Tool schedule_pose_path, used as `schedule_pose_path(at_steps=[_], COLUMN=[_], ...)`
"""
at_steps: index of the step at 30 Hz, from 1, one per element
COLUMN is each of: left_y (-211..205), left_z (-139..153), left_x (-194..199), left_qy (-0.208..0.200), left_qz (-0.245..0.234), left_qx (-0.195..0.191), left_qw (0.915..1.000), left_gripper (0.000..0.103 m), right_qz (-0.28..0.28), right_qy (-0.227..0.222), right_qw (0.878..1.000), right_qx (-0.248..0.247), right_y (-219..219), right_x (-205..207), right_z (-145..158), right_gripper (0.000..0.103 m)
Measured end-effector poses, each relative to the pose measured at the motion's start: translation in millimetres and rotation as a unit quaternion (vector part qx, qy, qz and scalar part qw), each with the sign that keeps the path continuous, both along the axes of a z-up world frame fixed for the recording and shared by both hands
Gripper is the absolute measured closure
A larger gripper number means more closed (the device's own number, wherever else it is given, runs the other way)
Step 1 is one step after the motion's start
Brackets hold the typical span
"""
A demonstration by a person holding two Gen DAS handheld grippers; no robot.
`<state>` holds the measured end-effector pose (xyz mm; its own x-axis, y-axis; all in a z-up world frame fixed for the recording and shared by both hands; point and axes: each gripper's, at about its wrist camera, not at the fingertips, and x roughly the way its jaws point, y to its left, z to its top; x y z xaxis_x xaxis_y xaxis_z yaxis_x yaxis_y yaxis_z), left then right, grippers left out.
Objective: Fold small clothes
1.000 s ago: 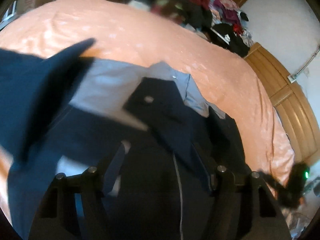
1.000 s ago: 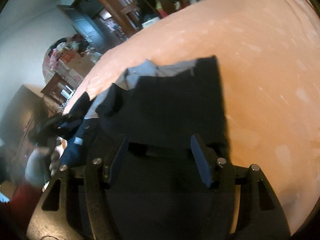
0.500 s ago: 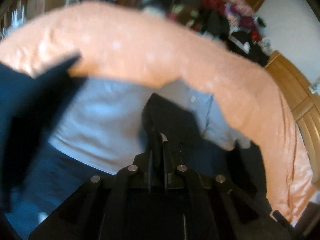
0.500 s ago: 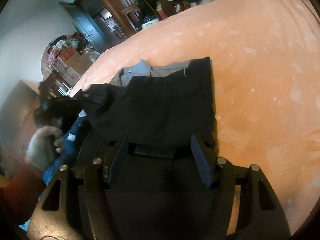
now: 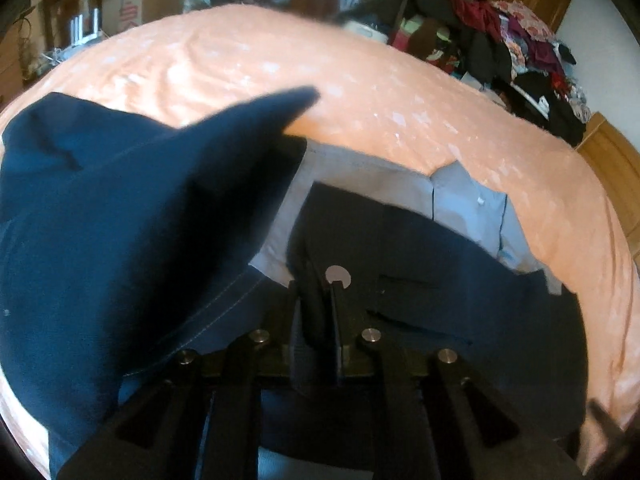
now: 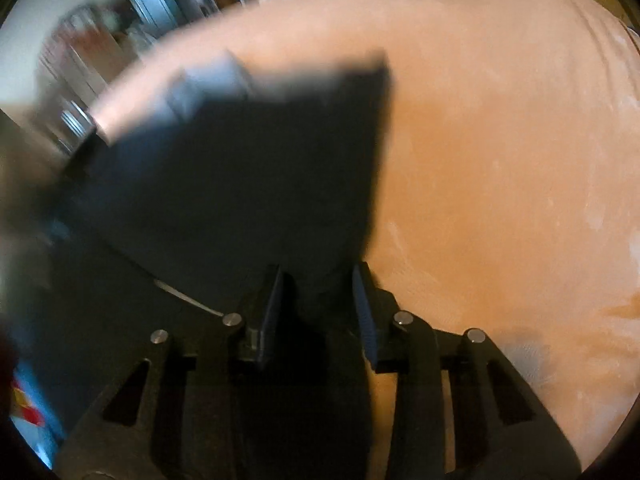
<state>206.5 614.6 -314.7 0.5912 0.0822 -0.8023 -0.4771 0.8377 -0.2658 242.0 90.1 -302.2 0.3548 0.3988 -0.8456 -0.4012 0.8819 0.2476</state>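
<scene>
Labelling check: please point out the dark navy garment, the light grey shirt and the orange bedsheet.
Dark navy garment (image 5: 460, 280): left wrist view, flat middle panel.
Light grey shirt (image 5: 460, 196): left wrist view, button placket.
Orange bedsheet (image 6: 500, 160): right wrist view, bare patch beside the garment.

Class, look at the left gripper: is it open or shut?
Shut. The left gripper has its fingers pinched together on a fold of the dark navy garment.

dark navy garment (image 5: 460, 280) — partly folded, on grey lining
</scene>
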Motion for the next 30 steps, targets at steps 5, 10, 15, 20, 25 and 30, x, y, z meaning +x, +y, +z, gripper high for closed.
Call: schedule_pose_path(at_steps=[5, 10, 15, 20, 25, 30], left_y=[27.6, 95.5, 220.3, 328.5, 367.8, 373.3], left_z=[24.6, 67.1, 78.8, 52.2, 6.4, 1.0], left_x=[-37.4, -108.8, -171.4, -167.3, -124.8, -90.9], left_qy=[-0.047, -0.115, -0.098, -0.059, 0.01, 0.027], left_qz=[0.013, 0.061, 0.151, 0.188, 0.177, 0.169], left_qx=[-0.068, -0.071, -0.046, -0.098, -0.114, -0.06], left_qw=[0.9965, 0.989, 0.9825, 0.9754, 0.9775, 0.9835], left_gripper=[0.085, 0.06, 0.038, 0.028, 0.028, 0.021], right_qz=[-0.027, -0.002, 0.001, 0.022, 0.033, 0.035], right_qy=[-0.029, -0.057, -0.049, -0.045, -0.033, -0.026], right_qw=[0.999, 0.997, 0.996, 0.997, 0.997, 0.998], right_qx=[0.03, 0.05, 0.072, 0.064, 0.056, 0.053], right_y=[-18.6, 3.0, 27.1, 64.3, 89.9, 100.2], right_x=[-18.7, -29.7, -36.4, -44.7, -46.5, -49.9], right_z=[28.7, 51.5, 60.3, 60.0, 51.8, 46.8], right_gripper=[0.068, 0.068, 0.057, 0.05, 0.05, 0.05])
